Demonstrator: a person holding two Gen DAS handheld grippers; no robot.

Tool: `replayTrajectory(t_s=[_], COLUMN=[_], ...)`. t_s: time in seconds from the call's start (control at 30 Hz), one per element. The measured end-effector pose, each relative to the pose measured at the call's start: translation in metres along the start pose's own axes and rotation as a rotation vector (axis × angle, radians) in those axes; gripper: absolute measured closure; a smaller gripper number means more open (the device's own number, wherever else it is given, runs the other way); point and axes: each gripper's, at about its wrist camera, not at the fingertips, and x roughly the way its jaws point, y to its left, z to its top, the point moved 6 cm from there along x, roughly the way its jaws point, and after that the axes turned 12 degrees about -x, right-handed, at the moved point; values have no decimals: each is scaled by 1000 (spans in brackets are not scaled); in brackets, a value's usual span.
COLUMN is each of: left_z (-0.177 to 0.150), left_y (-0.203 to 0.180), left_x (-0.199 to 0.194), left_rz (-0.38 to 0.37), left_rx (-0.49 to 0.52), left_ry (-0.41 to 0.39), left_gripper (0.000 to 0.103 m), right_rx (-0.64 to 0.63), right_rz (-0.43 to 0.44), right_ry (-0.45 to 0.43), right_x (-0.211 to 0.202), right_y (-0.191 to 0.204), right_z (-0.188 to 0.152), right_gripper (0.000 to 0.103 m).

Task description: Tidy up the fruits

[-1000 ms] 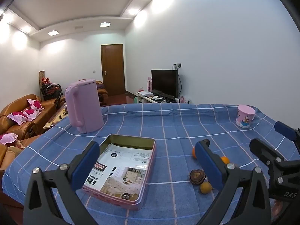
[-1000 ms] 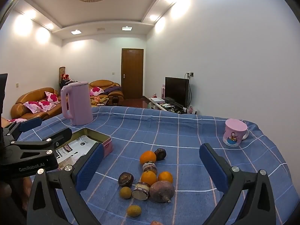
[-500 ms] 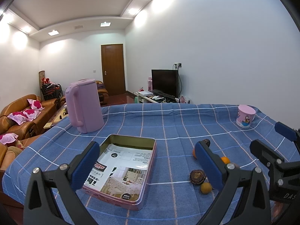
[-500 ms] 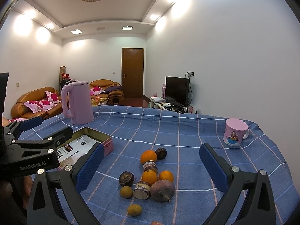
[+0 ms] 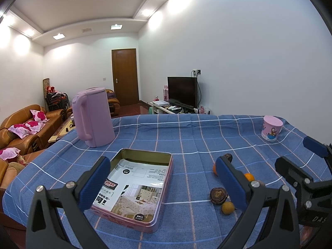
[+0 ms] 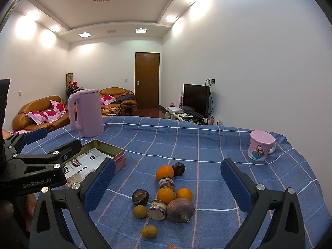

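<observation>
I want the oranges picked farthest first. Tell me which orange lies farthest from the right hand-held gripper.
The orange at the cluster's far end, beside the dark round fruit. The other two oranges lie nearer the gripper.

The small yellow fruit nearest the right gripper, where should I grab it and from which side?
Grip the yellow fruit across its round middle, coming straight down from above with the right gripper. It lies alone on the cloth, clear of the fruit pile, so wide-open jaws should fit either side.
</observation>
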Motion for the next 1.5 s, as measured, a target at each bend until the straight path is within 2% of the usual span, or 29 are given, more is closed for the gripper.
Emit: replayTrajectory(t_s=[1.13,1.5], left_z=[-4,-12], left_y=[1,-2], left_x=[1,6], left_rz=[2,7], left_rx=[4,17], left_ry=[4,28], left_gripper=[0,0], right_rx=[7,11], right_rz=[5,5], right_ry=[11,43], right_x=[1,8], right_y=[2,-1], right_z=[-9,-20], right_gripper=[1,1])
